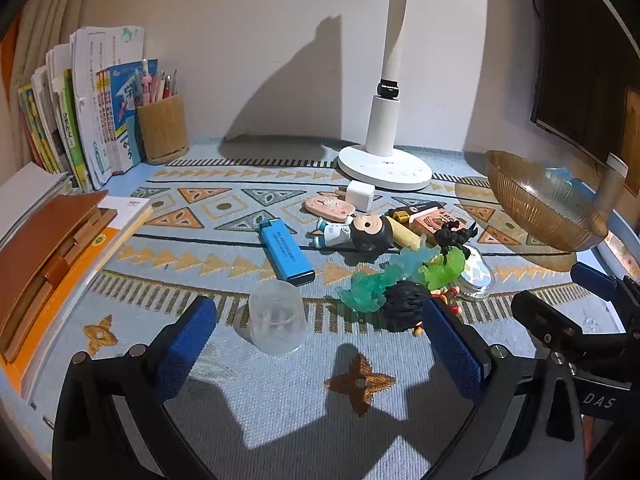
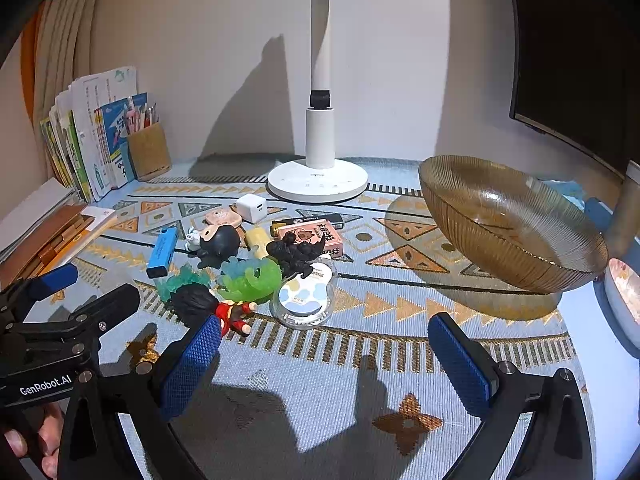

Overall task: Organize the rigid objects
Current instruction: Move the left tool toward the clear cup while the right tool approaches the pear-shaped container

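Both grippers' fingers, left (image 1: 320, 344) and right (image 2: 332, 364), spread over bare mat (image 2: 320, 380) before clutter.

Mostly plastic clutter on woven cloth, from where I'm watching.

The counter (image 2: 340, 392) is covered in a matt, coarse-weave cloth, and the amber bowl (image 2: 508, 232) looks like ribbed glass, glossy and see-through. The small cup (image 1: 277, 322) is frosted translucent plastic; the blue lighter (image 1: 286, 251) is smooth, slightly shiny plastic. The lamp base (image 2: 318, 180) is matt white plastic (a few faint marks on top). My left gripper (image 1: 320, 344) and right gripper (image 2: 326, 360) wear rough blue textured pads on matt black arms. The pen holder (image 1: 163, 128) looks like wood grain.
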Demonstrator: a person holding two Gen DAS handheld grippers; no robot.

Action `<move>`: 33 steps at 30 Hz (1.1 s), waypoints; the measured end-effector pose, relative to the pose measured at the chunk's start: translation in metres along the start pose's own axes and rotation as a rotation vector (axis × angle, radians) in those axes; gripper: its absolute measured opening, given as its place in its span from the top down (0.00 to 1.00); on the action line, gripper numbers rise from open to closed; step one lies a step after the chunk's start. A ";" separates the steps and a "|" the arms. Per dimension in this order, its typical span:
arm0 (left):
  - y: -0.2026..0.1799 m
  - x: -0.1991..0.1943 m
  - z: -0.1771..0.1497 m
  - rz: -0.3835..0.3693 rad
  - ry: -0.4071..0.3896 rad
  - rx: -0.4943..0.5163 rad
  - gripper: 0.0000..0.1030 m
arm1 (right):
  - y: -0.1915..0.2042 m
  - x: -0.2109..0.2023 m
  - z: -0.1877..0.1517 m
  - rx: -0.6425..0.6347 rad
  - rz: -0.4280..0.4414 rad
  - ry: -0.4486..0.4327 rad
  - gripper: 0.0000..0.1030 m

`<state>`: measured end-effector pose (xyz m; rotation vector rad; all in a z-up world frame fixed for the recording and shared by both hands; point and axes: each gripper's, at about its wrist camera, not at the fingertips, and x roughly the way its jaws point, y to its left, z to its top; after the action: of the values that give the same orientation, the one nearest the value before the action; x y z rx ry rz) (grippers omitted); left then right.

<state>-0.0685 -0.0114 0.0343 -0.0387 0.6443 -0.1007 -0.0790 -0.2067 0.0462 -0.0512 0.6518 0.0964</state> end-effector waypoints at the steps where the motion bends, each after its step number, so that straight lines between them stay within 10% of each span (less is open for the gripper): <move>1: 0.000 0.001 0.000 -0.003 0.005 -0.001 0.01 | 0.000 0.001 0.000 -0.001 0.000 0.003 0.00; 33: 0.000 0.006 0.000 -0.016 0.042 -0.002 0.01 | 0.005 0.003 -0.002 -0.014 0.002 0.019 0.00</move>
<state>-0.0640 -0.0123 0.0303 -0.0435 0.6863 -0.1162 -0.0784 -0.2021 0.0426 -0.0651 0.6703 0.1030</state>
